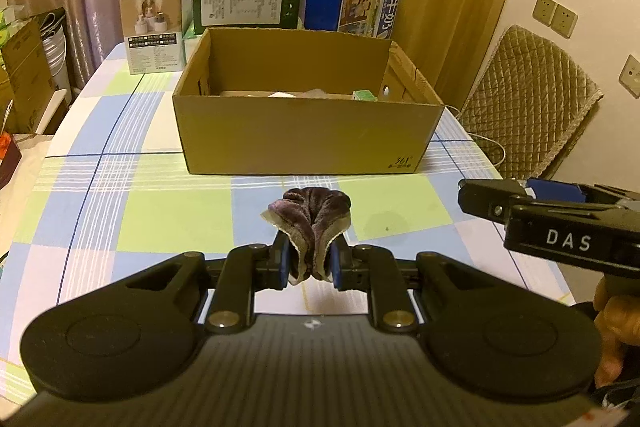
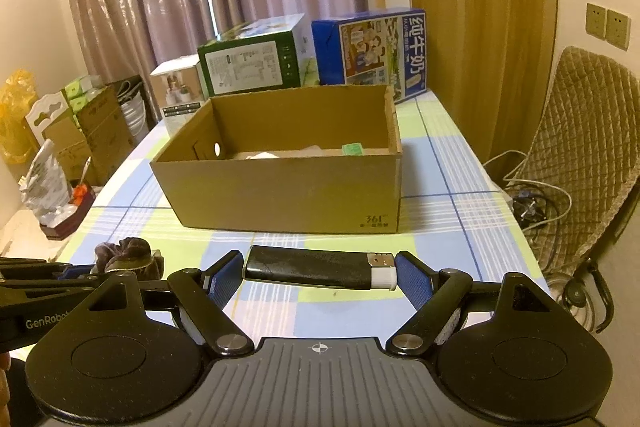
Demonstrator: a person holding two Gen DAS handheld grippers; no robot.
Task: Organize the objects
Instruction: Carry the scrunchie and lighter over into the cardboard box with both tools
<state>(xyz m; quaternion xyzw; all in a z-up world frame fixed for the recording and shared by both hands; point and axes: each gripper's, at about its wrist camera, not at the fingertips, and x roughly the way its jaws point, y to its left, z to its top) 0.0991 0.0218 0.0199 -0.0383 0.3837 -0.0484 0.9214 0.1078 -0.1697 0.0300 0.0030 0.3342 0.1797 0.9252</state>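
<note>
— On the near part of the checked desk (image 1: 120, 219), what does each side have?

— Left hand-held gripper (image 1: 310, 261) has its blue pads pressed into a bunched purple velvet scrunchie (image 1: 312, 215), which puffs out ahead of the fingers. Whether it is lifted off the cloth or just resting on it, I cannot tell. Right hand-held gripper (image 2: 320, 275) is spread wide around a black lighter (image 2: 320, 269) with a white and metal cap, lying crosswise, one end at each pad. From these views I can't say if the pads are touching it.

— And where should they end up?

— Most likely the open cardboard box (image 1: 304, 135), standing just beyond both items in the middle of the desk. A small green packet (image 2: 352, 148) and some pale things already lie inside at the far right.

— So which step is this?

— I'd judge the scrunchie grasped and ready to carry, the lighter not yet taken. Next the right side would need to close on the lighter's ends; held lengthwise like that it may pivot or slip. Both loads must then rise above the box's near wall before release.
</note>
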